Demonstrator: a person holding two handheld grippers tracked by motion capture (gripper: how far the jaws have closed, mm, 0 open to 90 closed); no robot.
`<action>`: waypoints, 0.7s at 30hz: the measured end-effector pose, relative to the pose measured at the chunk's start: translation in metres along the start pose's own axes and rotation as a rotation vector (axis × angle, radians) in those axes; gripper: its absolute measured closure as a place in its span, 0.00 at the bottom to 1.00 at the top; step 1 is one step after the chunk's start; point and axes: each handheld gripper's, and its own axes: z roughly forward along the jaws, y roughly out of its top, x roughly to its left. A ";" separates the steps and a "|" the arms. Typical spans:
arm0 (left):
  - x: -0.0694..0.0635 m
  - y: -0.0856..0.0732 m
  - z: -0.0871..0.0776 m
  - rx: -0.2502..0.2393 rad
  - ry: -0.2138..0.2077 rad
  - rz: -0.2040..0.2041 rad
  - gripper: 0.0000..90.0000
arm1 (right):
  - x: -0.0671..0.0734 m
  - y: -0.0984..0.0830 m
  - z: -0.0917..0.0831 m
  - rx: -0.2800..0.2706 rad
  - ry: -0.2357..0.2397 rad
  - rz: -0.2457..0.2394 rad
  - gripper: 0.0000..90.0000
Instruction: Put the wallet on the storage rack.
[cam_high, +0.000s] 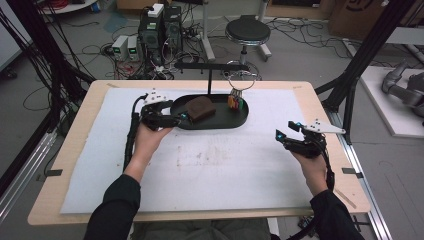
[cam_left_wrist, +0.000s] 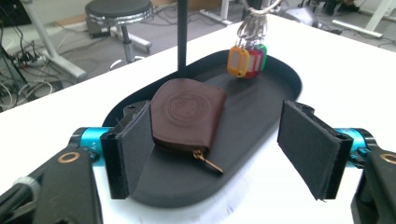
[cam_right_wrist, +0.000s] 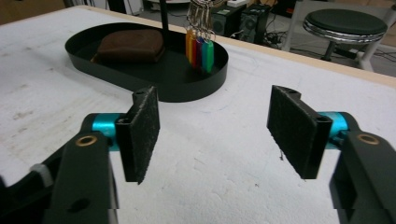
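Observation:
A black oval tray (cam_high: 241, 119) lies at the back middle of the white mat. In it rests a brown leather zip pouch (cam_high: 201, 108) (cam_left_wrist: 187, 114), its zip pull pointing toward the camera in the left gripper view. Coloured key tags (cam_high: 236, 102) (cam_left_wrist: 245, 60) (cam_right_wrist: 200, 49) hang on a ring from a black stand (cam_high: 209, 80) and reach down into the tray's right end. My left gripper (cam_high: 181, 116) (cam_left_wrist: 219, 149) is open at the tray's left end, its jaws wide on either side of the pouch and not touching it. My right gripper (cam_high: 286, 131) (cam_right_wrist: 214, 133) is open over bare mat to the tray's right, holding nothing.
The white mat (cam_high: 225, 170) covers most of the wooden table. Behind the table, a stool (cam_high: 247, 31), computer cases (cam_high: 160, 30) and cables stand on the floor. Black frame posts (cam_high: 357, 70) rise at the right, and another black frame with cables rises at the left.

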 end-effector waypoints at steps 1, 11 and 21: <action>-0.001 -0.002 -0.007 -0.009 -0.004 0.005 0.28 | 0.000 0.000 0.000 -0.001 0.000 -0.006 0.37; -0.004 -0.029 -0.069 -0.047 0.005 0.002 0.25 | 0.003 0.002 0.000 0.005 0.018 -0.004 0.29; -0.004 -0.060 -0.105 -0.080 0.026 0.004 0.25 | 0.007 0.000 -0.002 0.017 0.039 0.003 0.23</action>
